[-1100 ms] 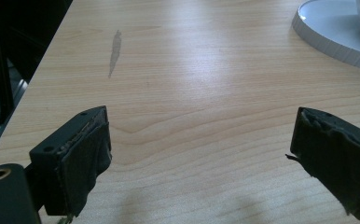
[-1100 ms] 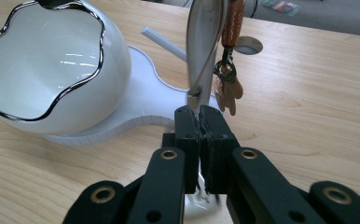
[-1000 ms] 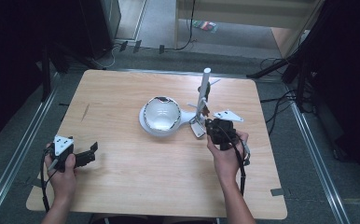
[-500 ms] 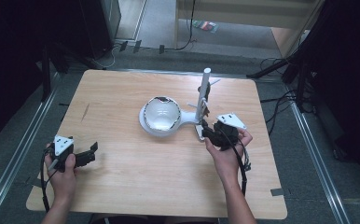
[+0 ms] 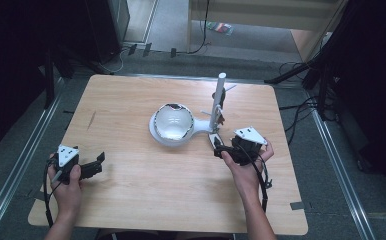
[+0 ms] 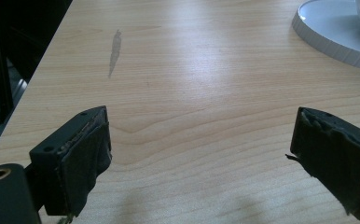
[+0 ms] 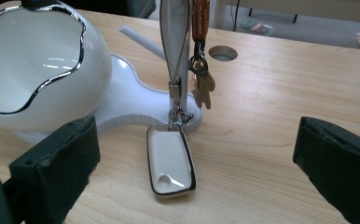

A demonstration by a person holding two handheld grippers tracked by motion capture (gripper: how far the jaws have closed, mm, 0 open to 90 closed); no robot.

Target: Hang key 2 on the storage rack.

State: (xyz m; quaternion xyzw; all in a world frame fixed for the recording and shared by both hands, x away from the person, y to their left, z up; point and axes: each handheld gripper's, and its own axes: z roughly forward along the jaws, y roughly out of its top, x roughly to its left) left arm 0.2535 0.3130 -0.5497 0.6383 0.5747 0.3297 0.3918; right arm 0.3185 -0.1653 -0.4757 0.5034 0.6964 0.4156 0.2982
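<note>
A white key fob (image 7: 170, 161) with a dark rim lies flat on the table (image 5: 146, 200). A strap ties it to the white upright post (image 7: 176, 42) of a stand. Small keys (image 7: 202, 84) hang from that post. The stand's flat base (image 7: 131, 100) also carries a white bowl (image 5: 173, 121) with a wavy silver rim. My right gripper (image 7: 197, 158) points at the fob, and its jaws have just been opening. They stand wide on either side of the fob without touching it. My left gripper (image 5: 97, 164) rests open over bare wood at the front left.
The stand's base edge (image 6: 336, 32) lies far ahead of the left gripper. A round cable hole (image 7: 222, 52) sits in the tabletop behind the post. A thin white rod (image 7: 138, 39) lies behind the stand. Dark floor and cables surround the table.
The right gripper's jaws went from shut to wide open, and the hand drew back slightly from the stand. The left hand stayed still.
</note>
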